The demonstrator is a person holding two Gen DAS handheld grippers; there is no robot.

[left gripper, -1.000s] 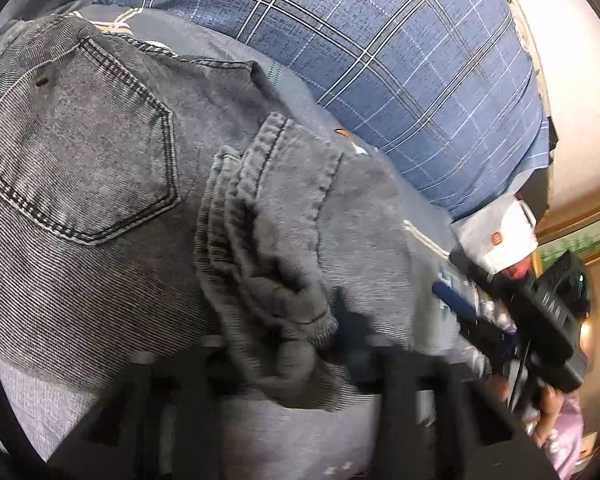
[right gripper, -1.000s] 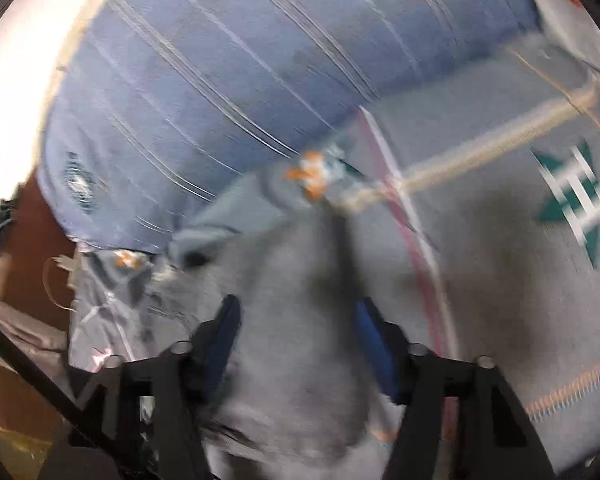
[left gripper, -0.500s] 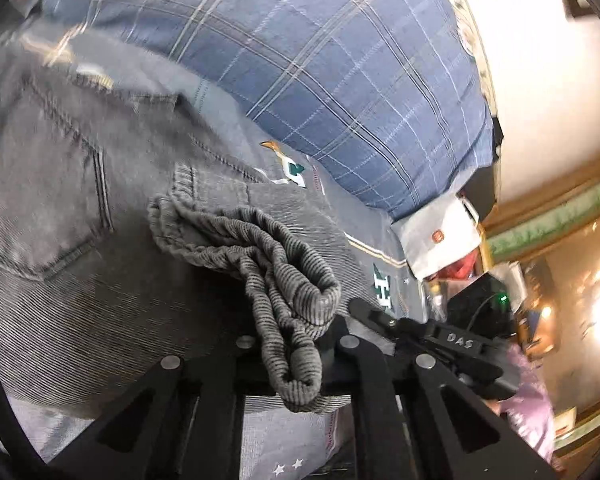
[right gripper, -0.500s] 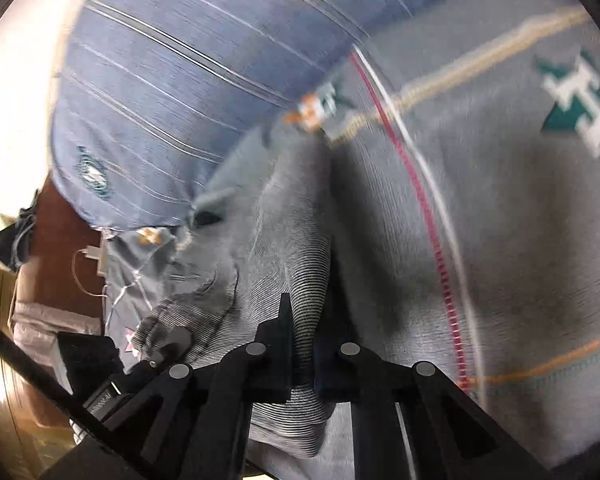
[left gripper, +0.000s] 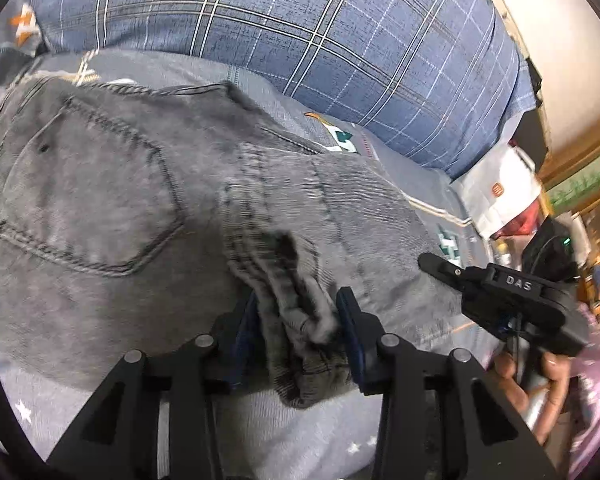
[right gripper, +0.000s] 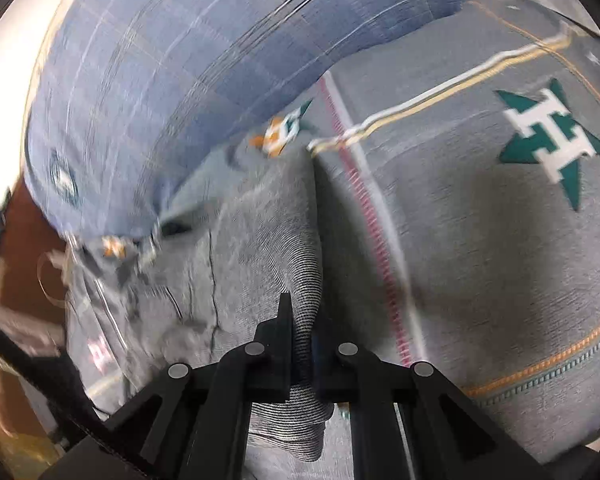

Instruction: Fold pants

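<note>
Left wrist view is showing the left claw (left gripper: 298,330) standing partly apart around a bunched hem of the grey corduroy pants (left gripper: 100,184) lying on the bed; the right claw (right gripper: 302,338) is pinching their edge, directly ahead.

Bed (right gripper: 480,260): grey star-print cover. Grey jeans (left gripper: 120,200) lie on it; blue plaid pillow (left gripper: 320,48) just beyond the jeans.
</note>
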